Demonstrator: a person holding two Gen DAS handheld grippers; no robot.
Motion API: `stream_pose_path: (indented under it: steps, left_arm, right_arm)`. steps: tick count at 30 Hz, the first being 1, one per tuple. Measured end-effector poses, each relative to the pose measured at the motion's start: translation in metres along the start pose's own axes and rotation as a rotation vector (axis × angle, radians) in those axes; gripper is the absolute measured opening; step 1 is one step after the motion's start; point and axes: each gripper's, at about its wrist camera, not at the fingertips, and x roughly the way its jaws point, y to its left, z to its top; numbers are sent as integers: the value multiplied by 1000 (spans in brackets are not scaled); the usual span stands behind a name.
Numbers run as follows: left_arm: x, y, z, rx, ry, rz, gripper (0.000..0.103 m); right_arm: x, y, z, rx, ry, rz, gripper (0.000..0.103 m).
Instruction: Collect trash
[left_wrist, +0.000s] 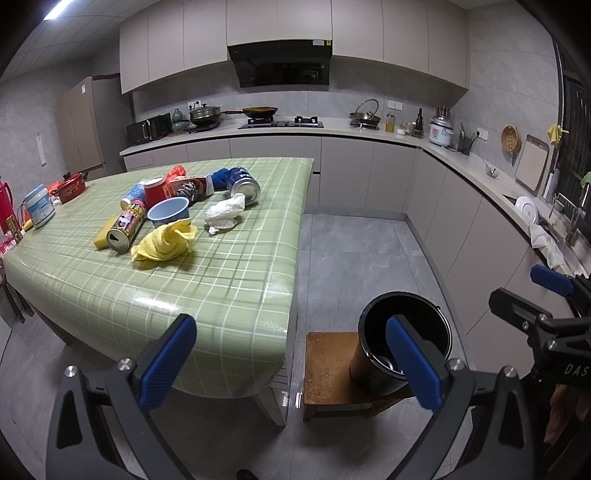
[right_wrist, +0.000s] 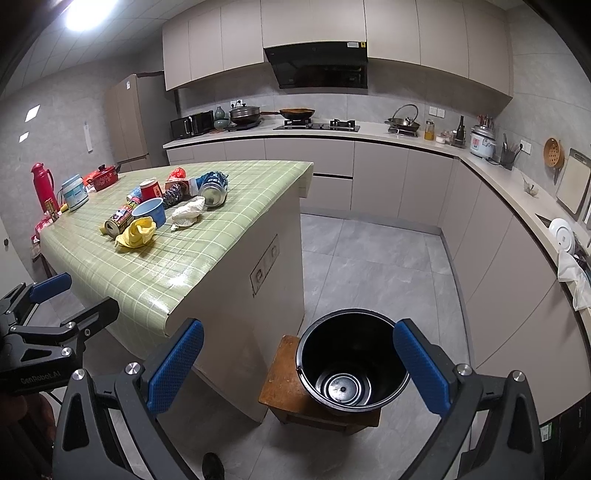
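Note:
A pile of trash lies on the green checked table (left_wrist: 229, 280): a yellow cloth (left_wrist: 166, 242), a crumpled white tissue (left_wrist: 225, 214), a light blue paper cup (left_wrist: 170, 216), a lying can (left_wrist: 123, 227), a blue can (left_wrist: 245, 186), a red cup (left_wrist: 155, 190). The pile also shows in the right wrist view (right_wrist: 162, 210). A black bucket (right_wrist: 351, 362) stands on a low wooden stool (right_wrist: 280, 384) beside the table; it also shows in the left wrist view (left_wrist: 406, 339). My left gripper (left_wrist: 295, 365) is open and empty, near the table's front corner. My right gripper (right_wrist: 295, 369) is open and empty, above the bucket.
A white jar (left_wrist: 38, 208), a red pot (left_wrist: 72, 188) and a red thermos (right_wrist: 42, 186) stand at the table's far left. Kitchen counters (left_wrist: 461, 162) with stove, pans and rice cooker run along the back and right. Grey tile floor (left_wrist: 351, 251) lies between.

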Motion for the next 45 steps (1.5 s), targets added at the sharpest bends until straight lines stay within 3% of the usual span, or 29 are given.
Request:
stream_pose_path:
  steps: [31, 37, 45]
  left_arm:
    - [1, 7, 2, -29, 7, 23, 103]
    - [1, 24, 3, -109, 0, 32, 103]
    - [10, 73, 4, -198, 38, 129, 103]
  right_arm:
    - [6, -2, 3, 3, 5, 5, 103]
    - [19, -4, 6, 1, 35, 14, 103]
    - [41, 11, 19, -9, 5, 63, 103]
